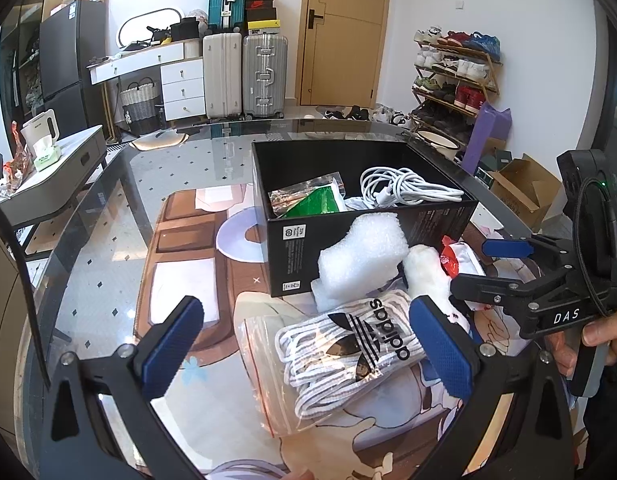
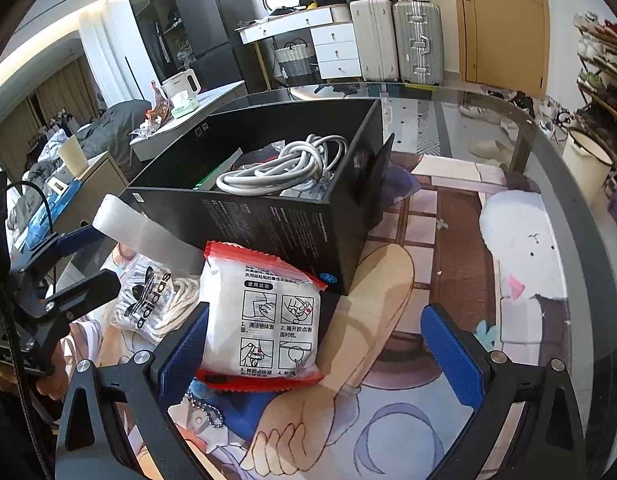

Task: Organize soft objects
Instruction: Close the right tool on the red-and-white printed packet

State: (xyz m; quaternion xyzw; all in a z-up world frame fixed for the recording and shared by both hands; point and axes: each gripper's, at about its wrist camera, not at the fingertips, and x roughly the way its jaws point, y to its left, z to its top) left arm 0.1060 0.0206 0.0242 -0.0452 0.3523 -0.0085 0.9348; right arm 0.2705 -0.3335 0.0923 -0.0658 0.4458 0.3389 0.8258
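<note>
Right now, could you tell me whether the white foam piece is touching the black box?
Touching. In the left wrist view the white foam piece leans directly against the black box, overlapping its front wall with no visible gap.

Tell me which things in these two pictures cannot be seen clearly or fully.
- Left wrist view: the red-and-white packet is mostly hidden by the right tongs.
- Right wrist view: the blue item with a bead chain is covered by the packet and the tongs' finger.
- Both views: the black box walls hide its deeper contents.
</note>
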